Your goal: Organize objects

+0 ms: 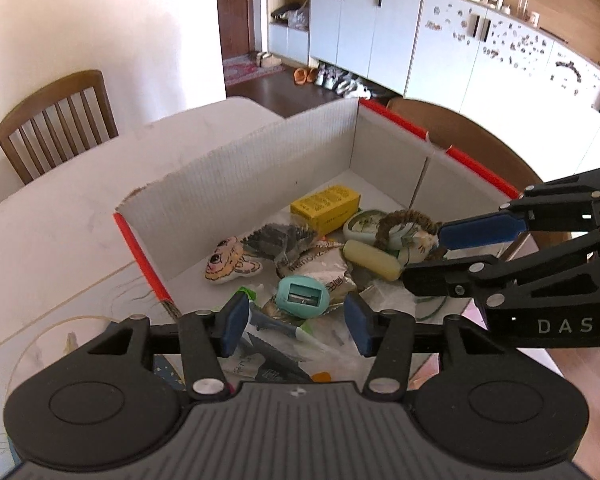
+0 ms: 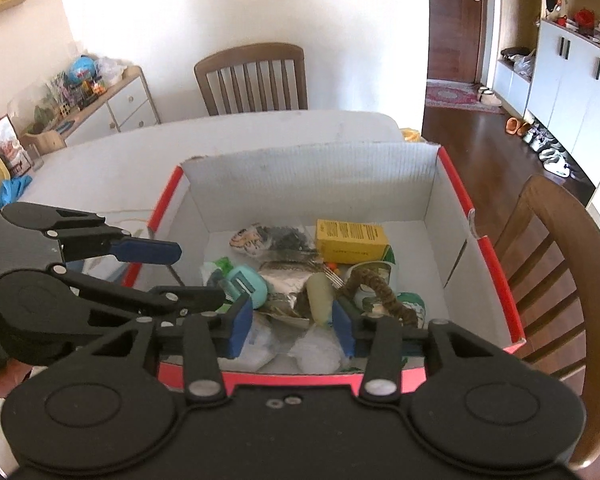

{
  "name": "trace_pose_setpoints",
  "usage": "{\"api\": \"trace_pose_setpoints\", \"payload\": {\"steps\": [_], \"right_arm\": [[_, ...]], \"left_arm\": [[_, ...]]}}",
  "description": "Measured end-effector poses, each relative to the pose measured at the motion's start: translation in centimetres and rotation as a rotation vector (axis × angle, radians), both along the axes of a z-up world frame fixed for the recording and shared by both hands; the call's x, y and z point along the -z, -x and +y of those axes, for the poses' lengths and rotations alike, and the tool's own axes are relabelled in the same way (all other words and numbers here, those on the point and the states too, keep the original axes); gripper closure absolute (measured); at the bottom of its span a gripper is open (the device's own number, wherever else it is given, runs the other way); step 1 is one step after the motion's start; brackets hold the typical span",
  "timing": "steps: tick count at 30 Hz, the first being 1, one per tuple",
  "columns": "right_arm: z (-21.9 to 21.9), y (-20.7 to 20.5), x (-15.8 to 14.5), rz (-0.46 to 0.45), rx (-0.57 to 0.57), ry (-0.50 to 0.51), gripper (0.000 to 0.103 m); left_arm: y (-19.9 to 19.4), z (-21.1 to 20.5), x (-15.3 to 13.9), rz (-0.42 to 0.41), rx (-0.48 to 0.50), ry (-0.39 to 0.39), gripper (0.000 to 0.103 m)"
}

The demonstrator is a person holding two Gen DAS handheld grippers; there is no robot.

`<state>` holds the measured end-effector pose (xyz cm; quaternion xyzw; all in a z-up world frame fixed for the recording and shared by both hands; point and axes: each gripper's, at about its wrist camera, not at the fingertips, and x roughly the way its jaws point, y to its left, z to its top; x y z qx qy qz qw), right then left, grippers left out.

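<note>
A white cardboard box with red rims stands on the white table and holds several small things: a yellow carton, a teal sharpener, a pale yellow tube, a brown woven ring, a cartoon cushion and foil packets. My left gripper is open and empty over the box's near end, just before the sharpener. My right gripper is open and empty over the box, its pads either side of the tube's near end.
Wooden chairs stand at the table's far side and right side. White cupboards line the far wall. A low cabinet with toys stands at the left. Bare table top lies left of the box.
</note>
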<state>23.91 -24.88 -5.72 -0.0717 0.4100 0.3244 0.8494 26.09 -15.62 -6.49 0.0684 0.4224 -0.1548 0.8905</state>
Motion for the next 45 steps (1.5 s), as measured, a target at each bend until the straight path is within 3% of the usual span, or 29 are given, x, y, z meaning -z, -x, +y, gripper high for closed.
{"api": "trace_pose_setpoints", "payload": {"steps": [17, 25, 29, 32, 45], "right_arm": [[-0.5, 4.7, -3.8, -0.078, 0.055, -0.11, 0.029], [-0.3, 6.8, -4.6, -0.124, 0.081, -0.136, 0.014], [-0.3, 7.7, -4.7, -0.131, 0.093, -0.16, 0.006], [-0.3, 8.5, -4.8, -0.144, 0.109, -0.177, 0.002], [0.7, 12.9, -4.7, -0.168, 0.196, -0.201, 0.001]], "left_arm": [[4.5, 3.7, -5.0, -0.099, -0.016, 0.118, 0.038], [5.9, 4.9, -6.1, -0.127, -0.016, 0.142, 0.018], [6.6, 5.7, -6.5, -0.143, -0.009, 0.16, 0.017], [7.1, 6.2, -6.7, -0.149, -0.014, 0.171, 0.006], [10.2, 8.1, -6.9, -0.193, -0.015, 0.166, 0.002]]}}
